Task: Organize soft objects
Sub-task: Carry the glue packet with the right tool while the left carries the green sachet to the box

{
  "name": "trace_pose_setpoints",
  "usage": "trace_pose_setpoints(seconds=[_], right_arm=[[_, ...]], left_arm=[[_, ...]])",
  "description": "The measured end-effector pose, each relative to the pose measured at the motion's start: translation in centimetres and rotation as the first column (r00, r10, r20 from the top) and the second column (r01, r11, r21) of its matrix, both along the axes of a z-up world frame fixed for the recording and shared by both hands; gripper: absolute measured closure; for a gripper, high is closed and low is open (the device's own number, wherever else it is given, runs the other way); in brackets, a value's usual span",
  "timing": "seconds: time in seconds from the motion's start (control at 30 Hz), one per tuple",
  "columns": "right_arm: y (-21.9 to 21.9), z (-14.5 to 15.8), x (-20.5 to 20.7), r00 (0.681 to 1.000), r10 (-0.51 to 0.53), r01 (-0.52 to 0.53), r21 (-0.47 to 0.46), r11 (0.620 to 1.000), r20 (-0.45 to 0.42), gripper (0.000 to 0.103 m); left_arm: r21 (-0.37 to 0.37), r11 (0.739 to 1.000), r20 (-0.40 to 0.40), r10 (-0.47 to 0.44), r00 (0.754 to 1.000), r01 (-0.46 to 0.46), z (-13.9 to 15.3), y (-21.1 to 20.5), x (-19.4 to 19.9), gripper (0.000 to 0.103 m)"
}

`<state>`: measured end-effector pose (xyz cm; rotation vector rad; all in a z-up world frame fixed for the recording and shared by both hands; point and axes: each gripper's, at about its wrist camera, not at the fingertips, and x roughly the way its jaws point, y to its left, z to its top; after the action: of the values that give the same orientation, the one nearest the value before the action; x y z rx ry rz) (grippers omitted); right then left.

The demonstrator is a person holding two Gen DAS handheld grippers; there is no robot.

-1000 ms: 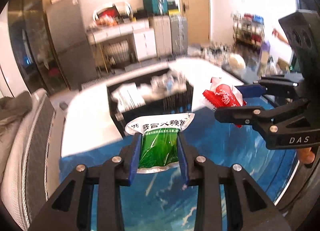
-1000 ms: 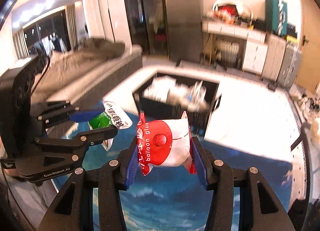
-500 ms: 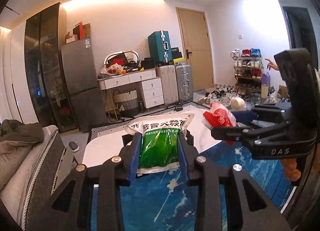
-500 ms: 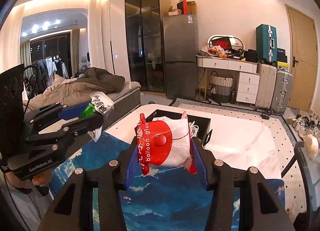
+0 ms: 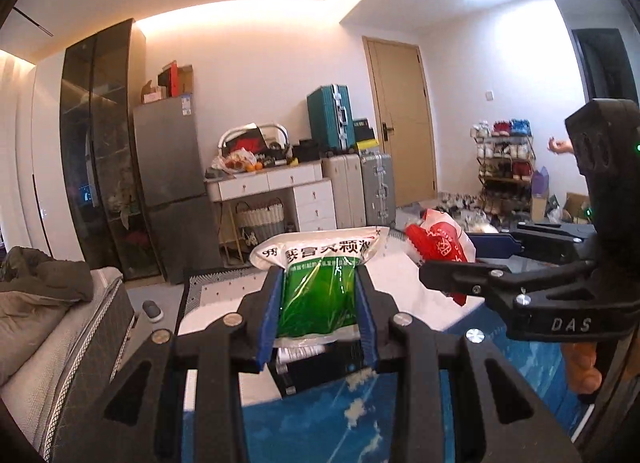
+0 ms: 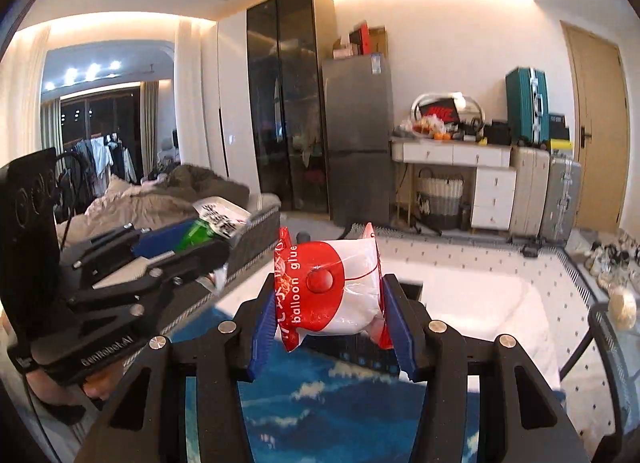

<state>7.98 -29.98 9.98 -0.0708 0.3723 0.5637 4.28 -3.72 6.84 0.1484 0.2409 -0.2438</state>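
Note:
My left gripper [image 5: 318,303] is shut on a green and white soft packet [image 5: 318,291], held up in the air above the blue table [image 5: 360,423]. My right gripper [image 6: 326,303] is shut on a red and white "balloon glue" bag [image 6: 332,295], also held high. In the left wrist view the right gripper [image 5: 452,255] with the red bag [image 5: 440,247] is at the right. In the right wrist view the left gripper [image 6: 192,239] with the green packet [image 6: 212,223] is at the left. A black bin [image 5: 312,371] lies mostly hidden below the left gripper.
A bed [image 6: 152,203] stands at the left. A grey fridge [image 5: 172,191], a white desk [image 5: 272,183], suitcases [image 5: 360,187] and a shoe rack [image 5: 504,167] line the far walls. A white rug [image 6: 460,295] covers the floor beyond the table.
Both grippers have risen and tilted upward with their packets. The black bin has dropped almost out of view below them. The grips are unchanged.

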Motion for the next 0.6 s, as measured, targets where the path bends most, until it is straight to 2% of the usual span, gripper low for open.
trace_pose_setpoints(seconds=[0.1,0.37,0.6], right_arm=[[0.7,1.9,0.4,0.999,-0.011,0.011,0.011,1.0,0.053,0.053],[1.9,5.7,1.9,0.992,-0.05,0.046,0.04,0.998,0.113,0.053],[2.7,7.0,3.9,0.99,-0.087,0.082,0.05,0.995,0.108,0.053]], left_arm=[[-0.023,1.0,0.031,0.012,0.999,-0.012,1.5,0.3,0.8,0.07],[-0.121,0.992,0.055,0.05,0.997,-0.043,4.9,1.5,3.2,0.07],[-0.165,0.983,0.055,0.087,0.995,-0.077,6.0,2.1,5.4,0.069]])
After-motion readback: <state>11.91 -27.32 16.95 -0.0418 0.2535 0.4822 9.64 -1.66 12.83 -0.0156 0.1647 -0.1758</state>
